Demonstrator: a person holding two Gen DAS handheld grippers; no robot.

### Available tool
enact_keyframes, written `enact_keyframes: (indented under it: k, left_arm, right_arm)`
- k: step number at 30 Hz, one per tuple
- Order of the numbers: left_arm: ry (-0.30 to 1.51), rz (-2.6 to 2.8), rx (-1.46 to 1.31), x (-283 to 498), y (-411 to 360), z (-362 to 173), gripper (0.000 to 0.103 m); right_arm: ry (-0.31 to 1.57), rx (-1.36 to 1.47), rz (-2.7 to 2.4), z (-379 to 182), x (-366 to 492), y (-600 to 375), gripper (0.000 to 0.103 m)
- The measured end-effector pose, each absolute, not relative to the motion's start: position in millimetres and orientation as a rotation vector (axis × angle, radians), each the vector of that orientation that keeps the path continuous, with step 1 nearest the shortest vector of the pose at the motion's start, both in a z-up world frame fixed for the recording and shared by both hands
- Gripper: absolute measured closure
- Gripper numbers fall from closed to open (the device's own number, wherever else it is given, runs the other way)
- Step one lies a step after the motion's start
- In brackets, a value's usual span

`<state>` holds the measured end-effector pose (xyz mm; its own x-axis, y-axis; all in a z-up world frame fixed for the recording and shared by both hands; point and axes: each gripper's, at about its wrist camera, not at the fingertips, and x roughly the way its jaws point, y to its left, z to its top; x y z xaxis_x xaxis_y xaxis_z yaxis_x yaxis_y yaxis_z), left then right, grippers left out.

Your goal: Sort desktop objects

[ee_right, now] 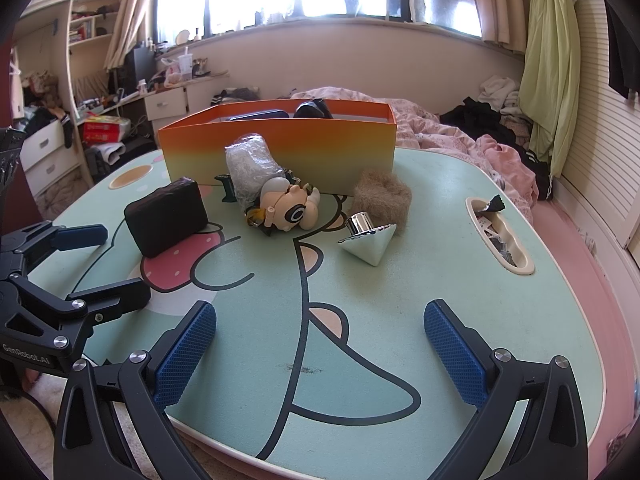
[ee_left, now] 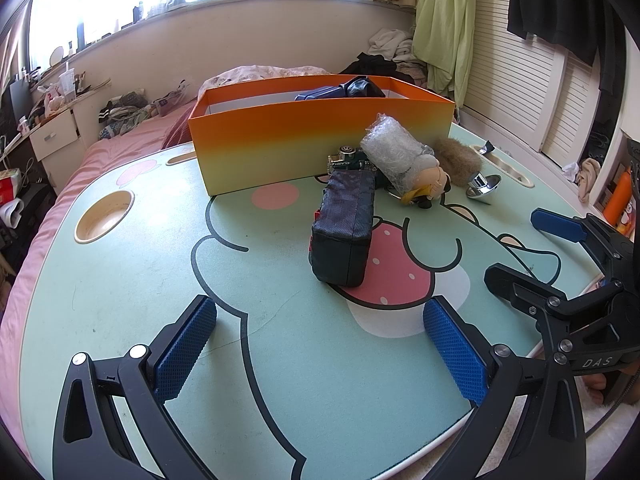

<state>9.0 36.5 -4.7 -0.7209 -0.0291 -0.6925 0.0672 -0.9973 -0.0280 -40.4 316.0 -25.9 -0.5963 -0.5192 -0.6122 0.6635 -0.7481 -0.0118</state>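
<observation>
An orange box (ee_left: 320,140) (ee_right: 280,148) stands at the back of the green cartoon table (ee_left: 160,260) (ee_right: 440,280), with dark items inside. In front of it lie a dark blue pouch (ee_left: 344,228) (ee_right: 168,216), a bubble-wrap bundle (ee_left: 390,152) (ee_right: 250,164), a green toy car (ee_left: 348,160), a doll figure (ee_left: 424,184) (ee_right: 290,208), a brown fur block (ee_left: 458,160) (ee_right: 382,196) and a chrome cone (ee_left: 482,186) (ee_right: 370,242). My left gripper (ee_left: 320,344) (ee_right: 104,264) is open near the front edge, apart from the pouch. My right gripper (ee_right: 320,344) (ee_left: 520,244) is open and empty.
A round cup recess (ee_left: 104,216) is at the table's left. An oval recess (ee_right: 500,236) with wrappers is at its right. A pink bed (ee_right: 500,152) with clothes lies behind the table. Drawers and clutter stand at far left.
</observation>
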Motion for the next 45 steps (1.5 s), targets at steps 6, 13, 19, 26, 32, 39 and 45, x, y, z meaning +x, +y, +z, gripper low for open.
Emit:
enact_keyframes:
  k: [6,13,19,26,32,39,45]
  left_arm:
    - [0.079,-2.866,1.153,9.0,36.6,-4.8,0.0]
    - [0.154,-2.898,1.128,11.2,28.4,0.6,0.003]
    - [0.178,-2.972,1.044,-0.7,28.9,26.3,0.018]
    - [0.125,-2.925,1.177,-39.0,33.3,16.9,0.072]
    - [0.263,-2.968,1.193,-24.1,10.6,15.0,0.074]
    - [0.339,-2.99,1.071,-6.0,-12.2,35.8,0.074]
    - [0.375,-3.03,1.016,-11.5,-14.6,56.9,0.074]
  right_arm:
    - [0.313,0.784,-2.311,-26.1,-40.3,316.3,0.0]
    - [0.308,0.78,-2.307,-20.6,-36.7,311.8,0.0]
    - [0.308,0.779,-2.307,-20.8,-37.0,312.2,0.0]
    - [0.202,0.749,-2.235,-4.9,-37.9,314.7,0.0]
    - [0.185,0.722,-2.189,40.6,-63.4,276.7,0.009]
    - [0.317,0.894,-2.063,29.7,-98.7,209.7,0.075]
    - [0.151,0.735,-2.055,74.9,-98.2,236.9,0.076]
